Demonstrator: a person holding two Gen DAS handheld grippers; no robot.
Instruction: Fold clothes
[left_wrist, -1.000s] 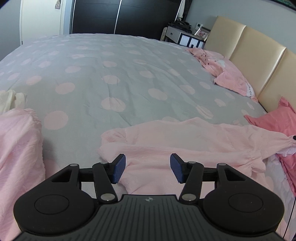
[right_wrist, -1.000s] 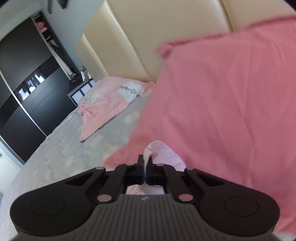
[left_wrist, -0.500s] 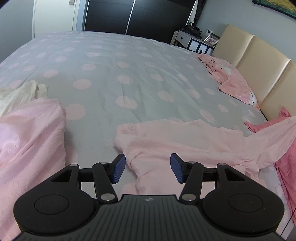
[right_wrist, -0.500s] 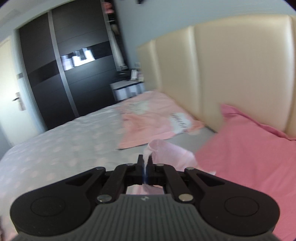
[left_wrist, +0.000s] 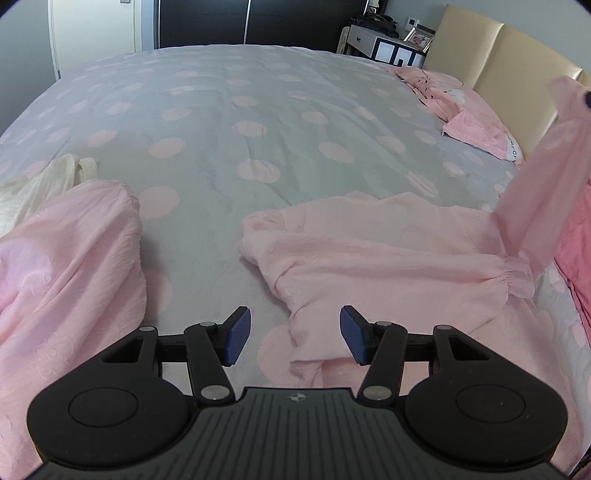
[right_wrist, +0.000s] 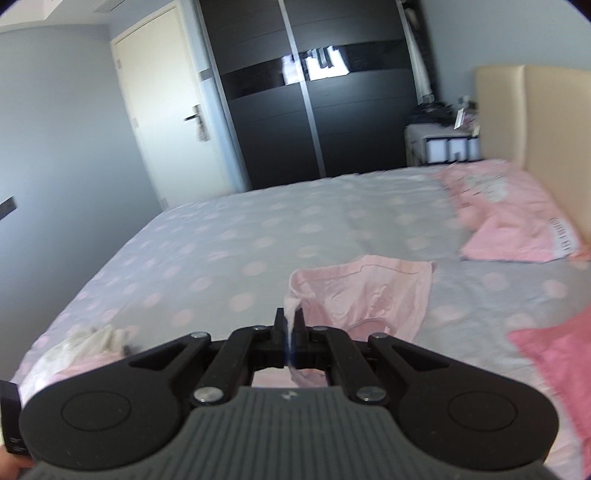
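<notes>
Swung up and away from the headboard, the right tool (right_wrist: 290, 323) now faces across the bed (left_wrist: 229, 122), clenched on the pink garment's (left_wrist: 369, 251) sleeve. Nearer, the left tool (left_wrist: 291, 336) hangs released over its hem.

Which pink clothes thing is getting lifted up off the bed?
The pale pink top lying in the middle. Its sleeve rises at the right, pinched in the right gripper. The pink garment on the left lies untouched.
</notes>
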